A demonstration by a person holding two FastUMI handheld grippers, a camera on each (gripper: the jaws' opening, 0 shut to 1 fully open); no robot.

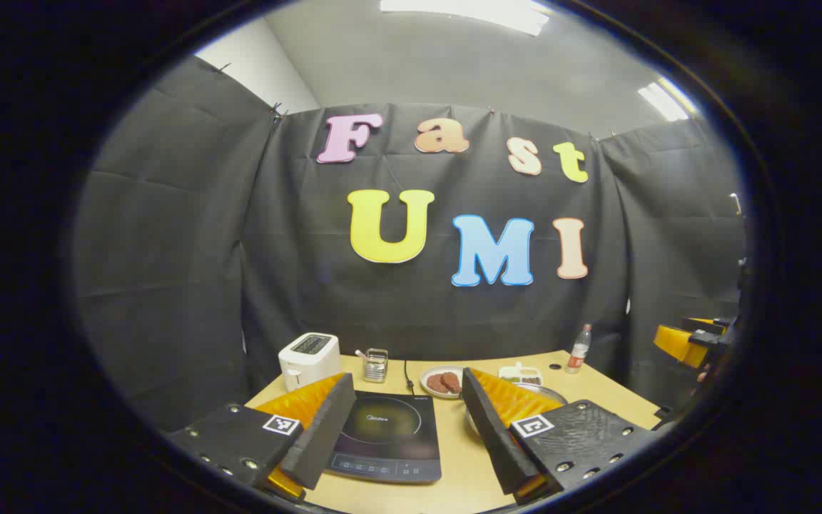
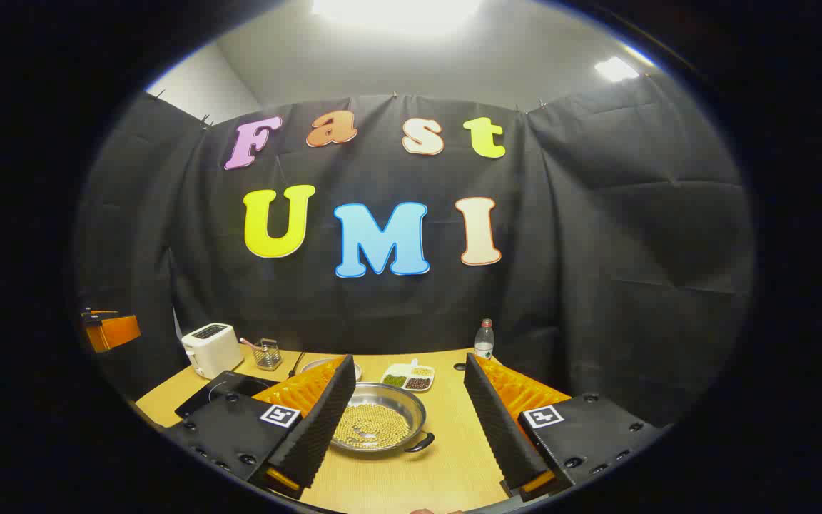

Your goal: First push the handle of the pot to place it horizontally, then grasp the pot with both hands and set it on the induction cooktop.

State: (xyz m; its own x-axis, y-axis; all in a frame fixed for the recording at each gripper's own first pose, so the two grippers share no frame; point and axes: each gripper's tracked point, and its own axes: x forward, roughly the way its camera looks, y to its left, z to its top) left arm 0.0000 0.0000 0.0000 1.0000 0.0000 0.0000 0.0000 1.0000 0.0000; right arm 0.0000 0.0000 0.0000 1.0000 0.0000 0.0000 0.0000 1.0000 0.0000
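A steel pot (image 2: 380,422) full of small beige beads sits on the wooden table (image 2: 447,464), one dark handle (image 2: 419,444) at its near right. The black induction cooktop (image 1: 389,435) lies flat to the pot's left; its corner (image 2: 222,389) shows in the right gripper view. My left gripper (image 1: 404,432) is open above the cooktop, and the pot's rim (image 1: 550,391) peeks behind its right finger. My right gripper (image 2: 407,425) is open above the table with the pot between its fingers, apart from both. The other gripper (image 2: 108,330) shows at far left.
Along the back stand a white toaster (image 1: 309,357), a wire holder (image 1: 375,365), a plate of brown patties (image 1: 443,381), a divided tray of beans (image 2: 409,376) and a plastic bottle (image 2: 483,340). A black cord (image 1: 408,376) runs to the cooktop. Black cloth walls enclose the table.
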